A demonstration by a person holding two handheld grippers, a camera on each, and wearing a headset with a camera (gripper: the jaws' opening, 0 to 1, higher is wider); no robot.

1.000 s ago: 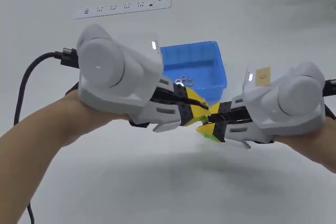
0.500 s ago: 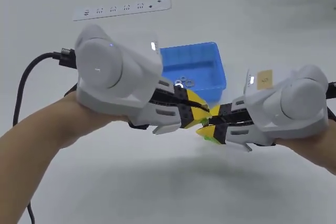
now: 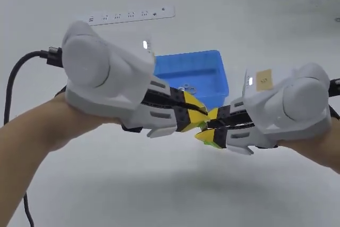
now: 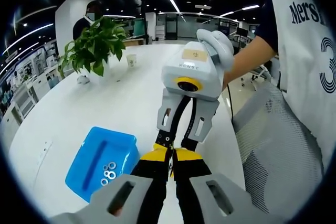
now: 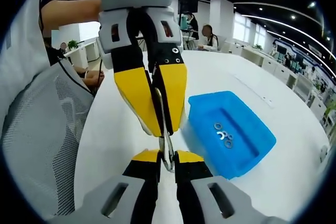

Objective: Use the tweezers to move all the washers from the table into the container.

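**Supervisor:** What has changed since the last look?

**Inspector:** Nothing of note among the things. The whole head view has shifted, which I put down to the camera. Both grippers remain tip to tip in front of the blue container (image 3: 211, 63), as before.

**Supervisor:** State of the grippers?

**Inspector:** The left gripper (image 3: 203, 120) has its yellow jaws drawn together on the blades of the tweezers (image 5: 166, 148). The right gripper (image 5: 168, 158) has its jaws closed about the rounded end of the same tool. How firmly either one bears on it I cannot tell.

**Supervisor:** And the washers?

**Inspector:** A small cluster of washers (image 3: 187, 87) lies on the container floor, toward its near wall. Of any left on the table I can report nothing.

**Supervisor:** Which relation governs the next move?

**Inspector:** The tweezers' long axis runs along the line from one gripper to the other, crosswise to the person. The container sits just beyond that line, on the far side from the person. In my judgement this is a handover or a re-grip. Neither gripper is plainly nearer the container, so the tool must first be settled in one of them.
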